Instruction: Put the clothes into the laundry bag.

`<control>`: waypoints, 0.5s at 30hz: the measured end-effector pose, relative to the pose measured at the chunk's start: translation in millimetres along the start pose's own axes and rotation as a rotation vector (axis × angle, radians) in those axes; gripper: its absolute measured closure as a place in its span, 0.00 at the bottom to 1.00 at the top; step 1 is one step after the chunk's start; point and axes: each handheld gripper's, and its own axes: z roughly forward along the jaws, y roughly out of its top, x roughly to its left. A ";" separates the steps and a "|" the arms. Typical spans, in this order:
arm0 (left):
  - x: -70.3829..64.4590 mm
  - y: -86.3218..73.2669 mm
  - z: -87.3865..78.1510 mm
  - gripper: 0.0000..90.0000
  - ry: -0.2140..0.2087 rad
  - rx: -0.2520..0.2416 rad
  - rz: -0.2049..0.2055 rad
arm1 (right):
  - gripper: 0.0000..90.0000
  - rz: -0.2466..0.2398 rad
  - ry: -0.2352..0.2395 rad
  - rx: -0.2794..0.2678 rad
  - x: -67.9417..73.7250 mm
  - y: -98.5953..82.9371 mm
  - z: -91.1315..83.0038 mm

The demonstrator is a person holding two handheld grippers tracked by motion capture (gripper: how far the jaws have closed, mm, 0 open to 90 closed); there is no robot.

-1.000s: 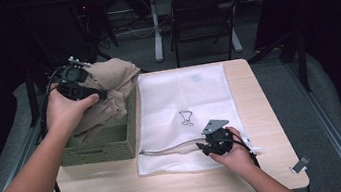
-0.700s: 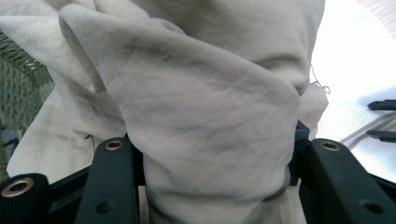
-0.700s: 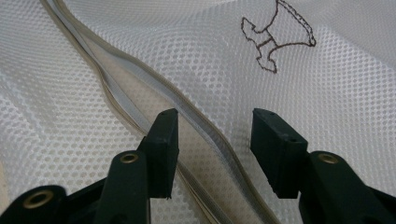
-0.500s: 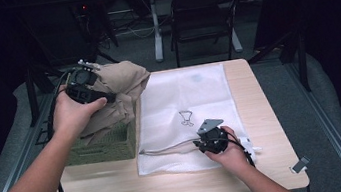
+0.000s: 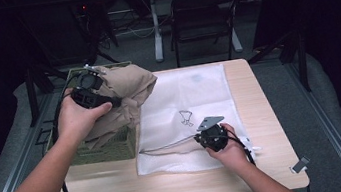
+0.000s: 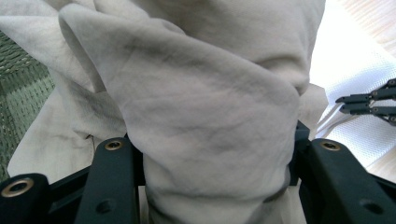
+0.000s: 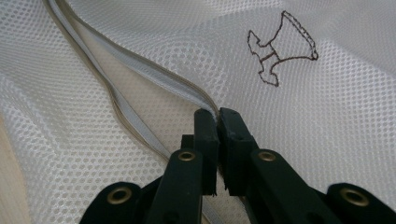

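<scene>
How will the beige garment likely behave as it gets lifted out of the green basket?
Probably floppy: the beige garment bunches in soft folds between the left gripper jaws. Likely light, since one pinch holds it. Loose ends may drag on the green basket.

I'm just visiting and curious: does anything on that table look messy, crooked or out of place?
Nothing looks damaged or spilled. The beige cloth bunches untidily out of the green basket, gripped by the left claw. The white mesh bag lies flat, its zipper edge pinched by the right claw.
</scene>
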 end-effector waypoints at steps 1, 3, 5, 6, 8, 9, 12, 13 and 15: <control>-0.9 -0.6 -0.3 0.54 -0.001 -0.002 0.000 | 0.96 0.004 0.002 -0.006 0.0 1.1 -0.6; -2.7 -1.6 -1.2 0.54 -0.003 -0.003 0.003 | 0.97 -0.002 0.006 -0.005 -1.5 3.6 -2.8; -5.0 -2.6 -2.4 0.54 -0.003 -0.002 0.013 | 0.97 0.006 0.003 -0.014 -2.9 5.7 -4.8; -6.1 -2.9 -2.6 0.54 -0.002 -0.003 0.013 | 0.97 -0.003 -0.003 -0.004 -4.6 7.7 -7.1; -8.5 -3.5 -3.8 0.54 -0.003 -0.002 0.028 | 0.97 0.006 -0.001 -0.021 -4.8 9.9 -7.6; -9.8 -3.8 -4.1 0.54 -0.004 -0.002 0.029 | 0.97 0.005 0.001 -0.023 -5.5 11.8 -8.6; -15.3 -4.8 -5.1 0.54 -0.005 -0.005 0.044 | 0.97 0.005 -0.004 -0.035 -7.4 17.3 -12.1; -16.9 -5.2 -5.3 0.54 -0.009 -0.005 0.046 | 0.97 0.006 -0.007 -0.039 -8.0 19.2 -13.2; -19.9 -6.0 -5.8 0.54 -0.017 -0.009 0.050 | 0.97 0.005 -0.013 -0.053 -9.2 22.6 -14.8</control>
